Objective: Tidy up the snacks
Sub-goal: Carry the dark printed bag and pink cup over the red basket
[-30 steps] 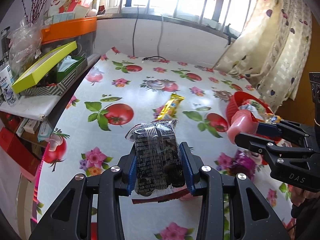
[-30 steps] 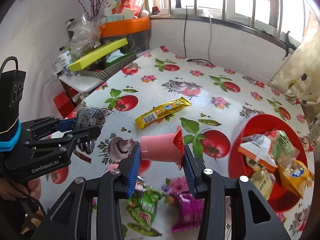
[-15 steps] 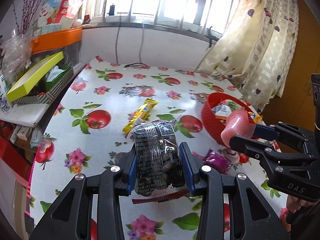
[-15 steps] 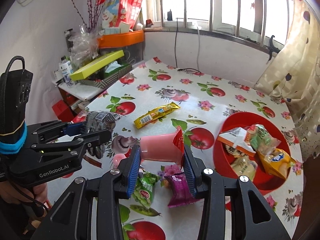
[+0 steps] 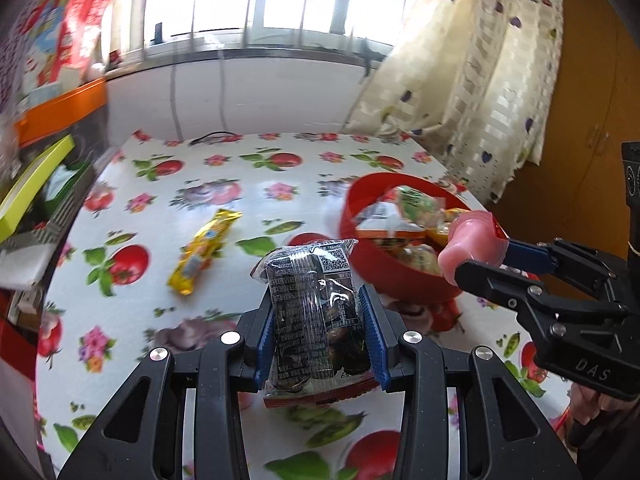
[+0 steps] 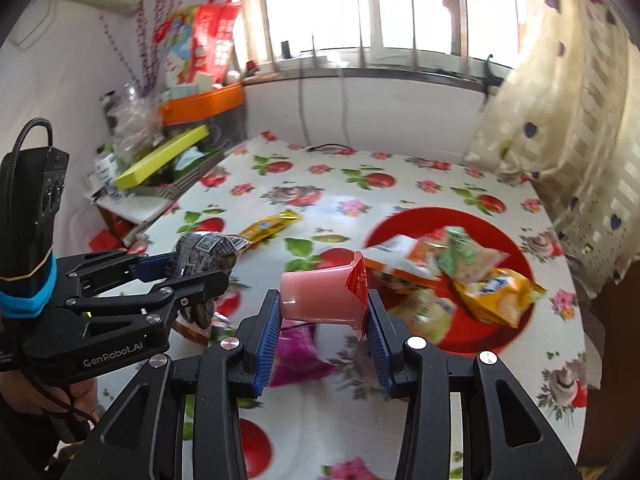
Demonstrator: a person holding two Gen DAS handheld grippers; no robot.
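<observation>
My left gripper (image 5: 320, 340) is shut on a clear packet of dark snacks (image 5: 316, 312), held upright above the table. My right gripper (image 6: 324, 328) is shut on a pink jelly cup (image 6: 320, 296) lying on its side, its red foil lid to the right. Each gripper shows in the other view: the right gripper (image 5: 476, 256) with the cup (image 5: 472, 240) hovers by the near rim of the red bowl (image 5: 360, 208); the left gripper (image 6: 192, 264) carries its packet (image 6: 204, 250) left of the cup. The bowl (image 6: 480, 220) holds several snack packets.
A yellow snack bar (image 5: 204, 248) lies on the tomato-print tablecloth (image 5: 248, 176); a purple packet (image 6: 298, 356) lies under my right gripper. A side shelf (image 6: 168, 168) with a yellow-green box stands left. A curtain (image 5: 480, 92) hangs behind the bowl. A hand (image 6: 76, 396) holds the left gripper.
Both grippers have travelled right and risen a little, each carrying its snack. The red bowl has come closer and nearer the centre; the shelf has slid to the left edge.
</observation>
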